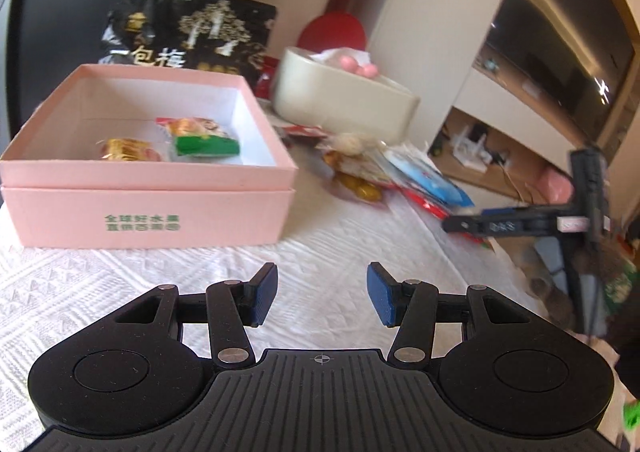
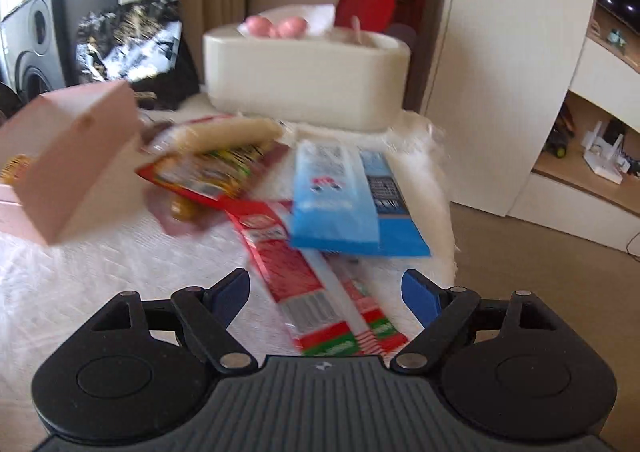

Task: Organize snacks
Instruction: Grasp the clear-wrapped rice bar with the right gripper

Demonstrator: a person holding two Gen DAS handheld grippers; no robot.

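A pink box (image 1: 148, 208) stands open on the white cloth, with a green-and-orange snack pack (image 1: 200, 138) and a yellow one (image 1: 124, 150) inside. My left gripper (image 1: 322, 294) is open and empty in front of the box. A pile of loose snacks (image 1: 380, 172) lies to the right of the box. In the right wrist view my right gripper (image 2: 326, 298) is open, just above red stick packs (image 2: 304, 284). Blue packs (image 2: 340, 196) and a red-and-green pack (image 2: 208, 172) lie beyond. The pink box (image 2: 76, 160) is at the left.
A cream oval container (image 1: 340, 100) with pink balls stands at the back, also in the right wrist view (image 2: 308, 76). A black foil bag (image 1: 188, 32) stands behind the box. The table's right edge (image 2: 448, 212) drops to the floor. The right gripper (image 1: 520, 222) shows at the right of the left wrist view.
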